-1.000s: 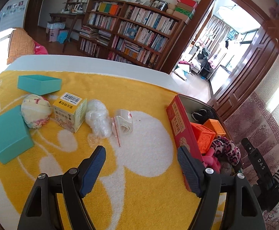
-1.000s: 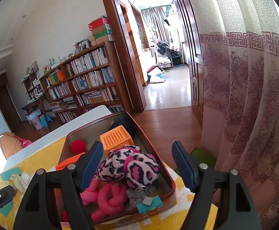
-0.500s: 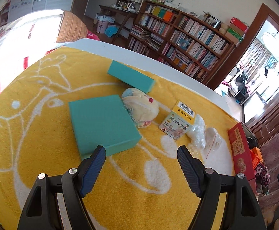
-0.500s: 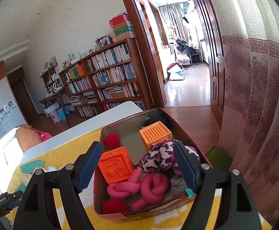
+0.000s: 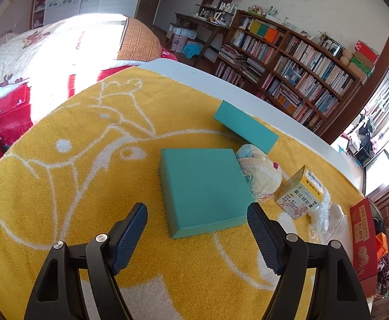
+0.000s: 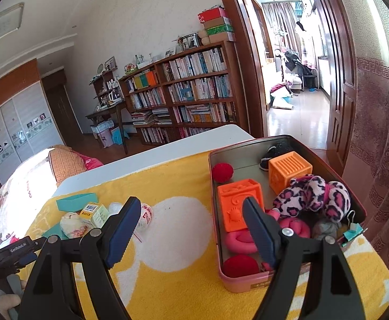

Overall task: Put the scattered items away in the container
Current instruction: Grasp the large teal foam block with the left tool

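Observation:
My left gripper (image 5: 197, 236) is open and empty, just short of a flat teal box (image 5: 203, 189) on the yellow towel (image 5: 87, 176). Beyond it lie a second teal box (image 5: 245, 129), a knitted cream ball (image 5: 261, 172), a yellow carton (image 5: 301, 193) and clear plastic wrap (image 5: 325, 213). My right gripper (image 6: 191, 230) is open and empty, above the towel at the left rim of the red tin (image 6: 247, 284). The tin holds two orange cubes (image 6: 238, 204), red balls (image 6: 222, 172), a pink knot (image 6: 241, 241) and a leopard plush (image 6: 313, 196).
The tin also shows at the right edge of the left wrist view (image 5: 362, 240). The white table edge (image 5: 247, 88) runs behind the towel. A bookshelf (image 6: 183, 96), a bed (image 5: 47, 45) and a curtain (image 6: 381, 160) surround the table.
My left gripper has swung left from the tin side to the flat teal box. My right gripper has drawn back and left from over the tin to its left rim.

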`<state>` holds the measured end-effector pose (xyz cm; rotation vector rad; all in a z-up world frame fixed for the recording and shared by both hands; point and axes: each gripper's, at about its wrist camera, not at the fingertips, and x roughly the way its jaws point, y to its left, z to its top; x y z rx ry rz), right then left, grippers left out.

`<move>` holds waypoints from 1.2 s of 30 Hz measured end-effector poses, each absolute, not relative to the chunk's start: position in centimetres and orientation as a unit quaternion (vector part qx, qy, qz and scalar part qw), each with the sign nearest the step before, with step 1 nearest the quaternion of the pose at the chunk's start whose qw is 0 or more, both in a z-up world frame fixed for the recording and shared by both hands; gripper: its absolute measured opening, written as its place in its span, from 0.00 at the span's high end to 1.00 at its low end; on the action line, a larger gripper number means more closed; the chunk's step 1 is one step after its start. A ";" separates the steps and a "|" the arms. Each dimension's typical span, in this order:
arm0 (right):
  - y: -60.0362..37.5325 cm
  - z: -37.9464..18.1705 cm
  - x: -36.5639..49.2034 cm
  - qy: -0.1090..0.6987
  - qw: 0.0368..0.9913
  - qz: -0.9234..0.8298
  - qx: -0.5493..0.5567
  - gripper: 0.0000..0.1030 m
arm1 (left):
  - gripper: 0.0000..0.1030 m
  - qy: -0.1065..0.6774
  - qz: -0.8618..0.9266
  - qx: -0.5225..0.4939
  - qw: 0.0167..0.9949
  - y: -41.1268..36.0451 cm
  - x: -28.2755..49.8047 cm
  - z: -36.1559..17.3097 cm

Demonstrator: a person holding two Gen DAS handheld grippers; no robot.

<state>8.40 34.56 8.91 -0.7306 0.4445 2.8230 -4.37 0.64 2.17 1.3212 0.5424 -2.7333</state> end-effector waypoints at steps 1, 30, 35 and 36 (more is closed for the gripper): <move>34.6 8.7 8.4 0.151 0.095 0.952 -0.249 0.21 | 0.24 0.171 -0.886 0.430 0.038 0.7 -4.5 1.9; 35.1 6.4 7.7 0.167 0.078 0.940 -0.288 0.21 | 0.07 0.123 -0.884 0.447 0.058 4.2 -7.6 -0.4; 34.2 5.7 7.5 0.144 0.081 0.940 -0.298 0.21 | 0.09 0.118 -0.886 0.449 0.018 3.7 -7.5 -0.3; 34.0 5.6 7.5 0.141 0.081 0.940 -0.299 0.21 | 0.09 0.115 -0.885 0.450 0.010 3.6 -7.4 -0.3</move>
